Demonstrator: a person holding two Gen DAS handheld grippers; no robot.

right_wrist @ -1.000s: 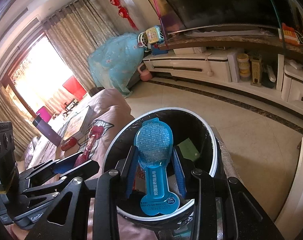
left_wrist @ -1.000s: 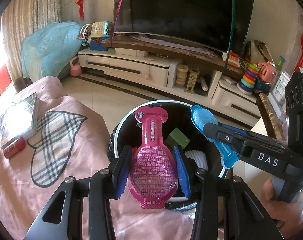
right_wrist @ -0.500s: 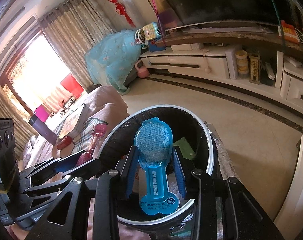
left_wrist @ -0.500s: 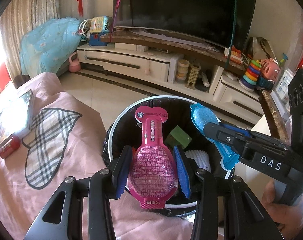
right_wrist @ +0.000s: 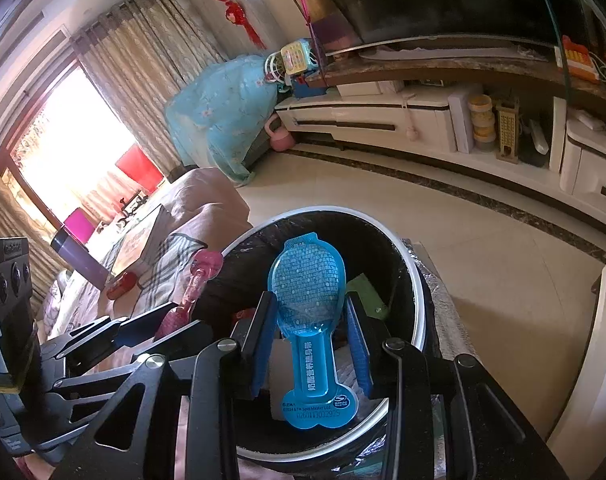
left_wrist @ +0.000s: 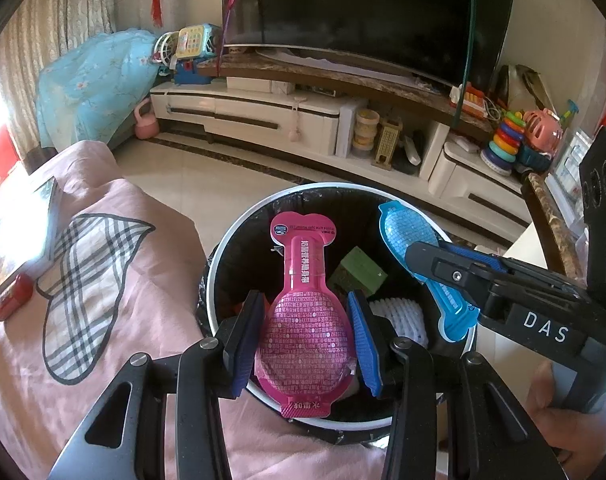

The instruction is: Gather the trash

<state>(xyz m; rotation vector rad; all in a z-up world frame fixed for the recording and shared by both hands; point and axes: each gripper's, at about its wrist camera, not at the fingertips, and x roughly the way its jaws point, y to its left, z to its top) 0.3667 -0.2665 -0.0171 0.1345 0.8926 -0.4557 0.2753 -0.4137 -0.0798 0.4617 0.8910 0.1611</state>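
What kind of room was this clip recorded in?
Most likely a family living room: a large television sits on a long low media cabinet, children's toys such as a stacking-ring toy crowd the shelf, and curtains frame a bright window.

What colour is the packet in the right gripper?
Blue packet, clearest in the right wrist view, held by the right gripper.

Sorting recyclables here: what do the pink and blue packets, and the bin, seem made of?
Pink packet: glossy, translucent moulded plastic, probably; light glints on its printed bulb. Blue packet: same shape, see-through plastic with a dotted texture. Bin: smooth white rim, likely plastic, lined with a crinkled black bag that looks like thin film.
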